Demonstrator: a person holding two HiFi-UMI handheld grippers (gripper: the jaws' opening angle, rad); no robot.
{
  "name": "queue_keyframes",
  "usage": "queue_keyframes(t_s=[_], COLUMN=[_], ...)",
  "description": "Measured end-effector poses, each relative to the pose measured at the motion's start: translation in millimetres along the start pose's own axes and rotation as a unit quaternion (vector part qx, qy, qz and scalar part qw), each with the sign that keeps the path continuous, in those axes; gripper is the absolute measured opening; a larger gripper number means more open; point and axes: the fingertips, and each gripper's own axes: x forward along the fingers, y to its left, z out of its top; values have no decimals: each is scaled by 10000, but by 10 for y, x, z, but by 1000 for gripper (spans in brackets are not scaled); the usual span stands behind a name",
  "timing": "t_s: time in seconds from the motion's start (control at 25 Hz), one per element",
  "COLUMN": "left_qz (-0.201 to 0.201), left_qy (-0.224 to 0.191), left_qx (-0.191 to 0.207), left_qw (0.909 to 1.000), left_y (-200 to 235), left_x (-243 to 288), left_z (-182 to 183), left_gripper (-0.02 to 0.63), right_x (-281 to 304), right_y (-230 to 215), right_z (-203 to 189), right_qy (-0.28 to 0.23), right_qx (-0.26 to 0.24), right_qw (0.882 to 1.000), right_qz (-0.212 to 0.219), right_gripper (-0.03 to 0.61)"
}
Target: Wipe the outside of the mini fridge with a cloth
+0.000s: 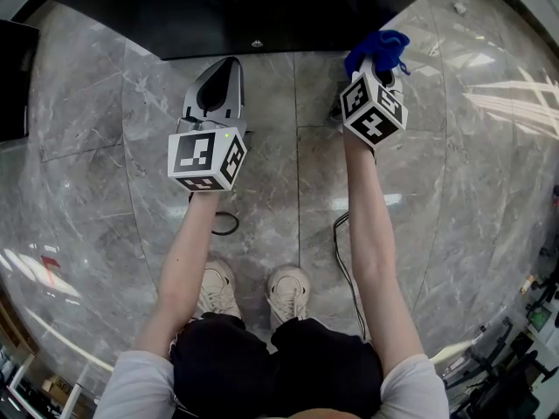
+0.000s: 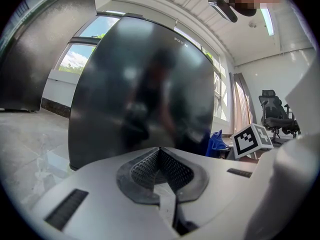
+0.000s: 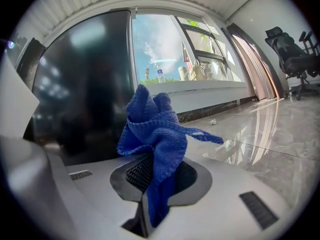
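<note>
My right gripper pinches the blue cloth, near the black mini fridge ahead; my left gripper is closed on nothing, facing the fridge front; cable by my shoes; office chair far right.

A person in white sneakers stands on grey marble floor tiles, reaching the left gripper and the right gripper, which holds a crumpled blue cloth, toward a glossy black mini fridge.
</note>
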Motion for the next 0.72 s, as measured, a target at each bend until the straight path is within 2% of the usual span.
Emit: queue_keyframes(t_s=[0.24,0.4,0.52,0.72], left_qz=[83,126,112,125], left_qy=[-3,-125,-169,-326], left_qx=[-25,-123,-57,27], left_qw=[10000,9998,9998,9994], left_y=[73,88,60,41], left_x=[-23,-55,-134,-249], left_z=[1,100,225,501], left_gripper=[4,4,5,5], right_x=[44,-79,-340,-784], right_y=[-108,-70,118,705], right_z=[18,89,161,338], right_qy=[62,56,-32,-96], right_qx=[180,123,196,139], right_qw=[9996,9995,9997,9987], right_qz=[-210,-285,-130,488], right_gripper=[87,87,87,87])
